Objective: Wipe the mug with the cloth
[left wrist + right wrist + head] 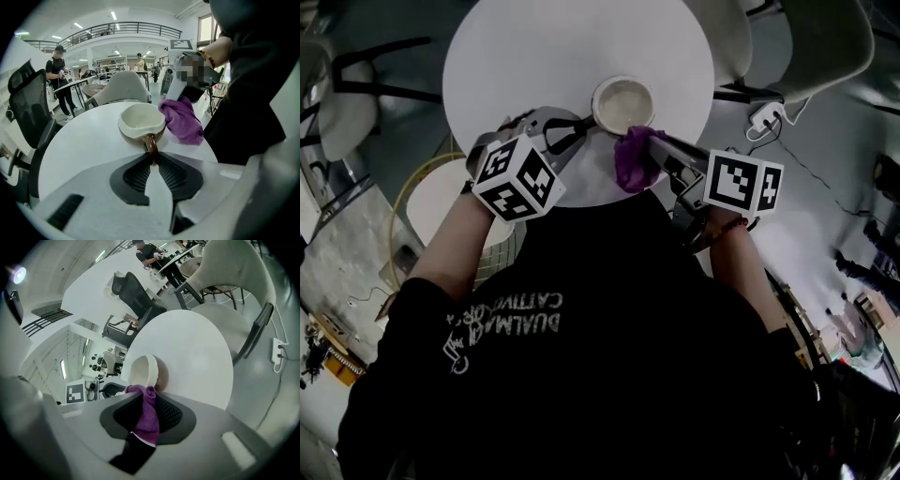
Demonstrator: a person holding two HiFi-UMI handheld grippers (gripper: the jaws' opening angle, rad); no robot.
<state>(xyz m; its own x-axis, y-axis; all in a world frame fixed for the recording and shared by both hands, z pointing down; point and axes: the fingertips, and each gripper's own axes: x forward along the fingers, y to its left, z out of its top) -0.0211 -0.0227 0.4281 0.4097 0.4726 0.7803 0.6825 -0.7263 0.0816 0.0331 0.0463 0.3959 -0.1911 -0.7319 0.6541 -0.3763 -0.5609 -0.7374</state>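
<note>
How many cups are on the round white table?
1. The mug sits at the near edge of the table, its handle pinched by the left gripper. The right gripper holds a purple cloth right beside it. No other cup shows.

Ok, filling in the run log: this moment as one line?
mug: upright on table | left gripper: shut on mug's handle | right gripper: shut on cloth | cloth: at mug's side
</note>
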